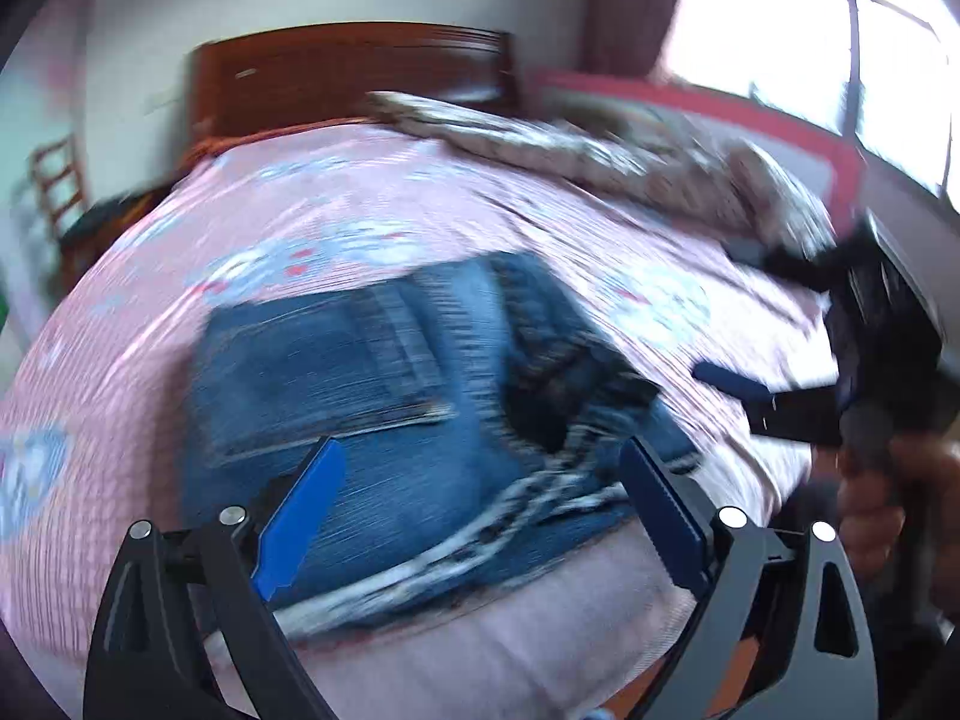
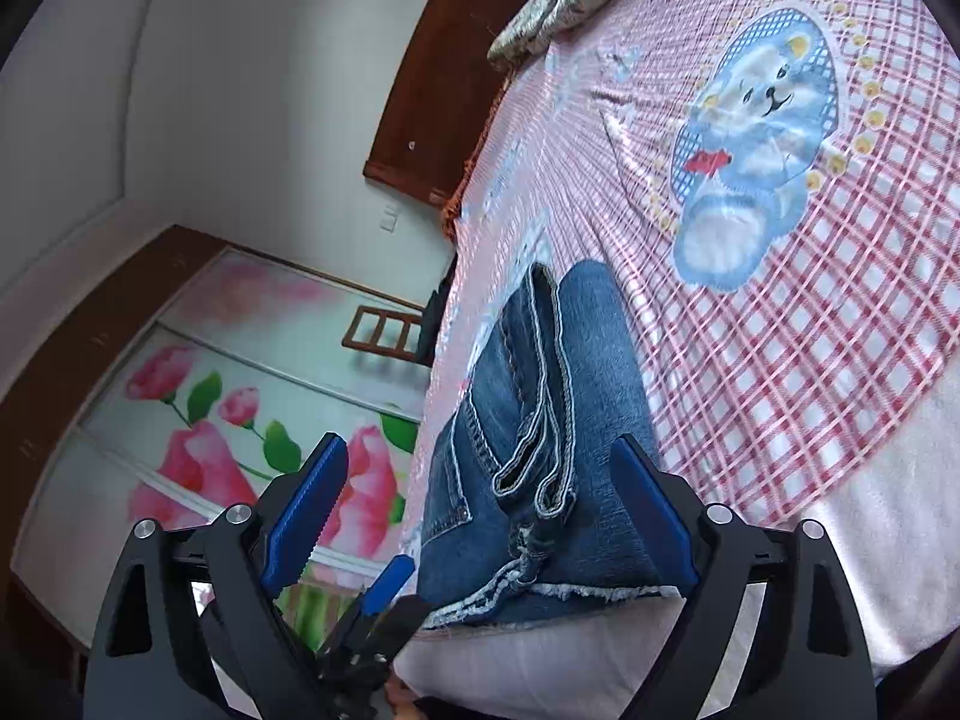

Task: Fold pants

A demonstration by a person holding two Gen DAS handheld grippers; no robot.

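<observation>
The blue denim pants [image 1: 384, 396] lie folded in a compact stack near the front edge of the bed; the left wrist view is motion-blurred. My left gripper [image 1: 480, 510] is open and empty, just above the stack's frayed hem. The pants [image 2: 564, 432] also show in the right wrist view, with frayed hems toward me. My right gripper [image 2: 480, 510] is open and empty over their near end. The right gripper [image 1: 780, 402] shows at the right of the left wrist view; the left gripper's blue fingertip [image 2: 387, 585] shows low in the right wrist view.
The bed has a pink checked sheet [image 2: 810, 330] with a blue bear print [image 2: 750, 150]. A patterned blanket [image 1: 600, 150] lies at the far side by the wooden headboard [image 1: 348, 78]. A flowered wardrobe [image 2: 210, 390] and a wooden chair [image 2: 384, 330] stand beside the bed.
</observation>
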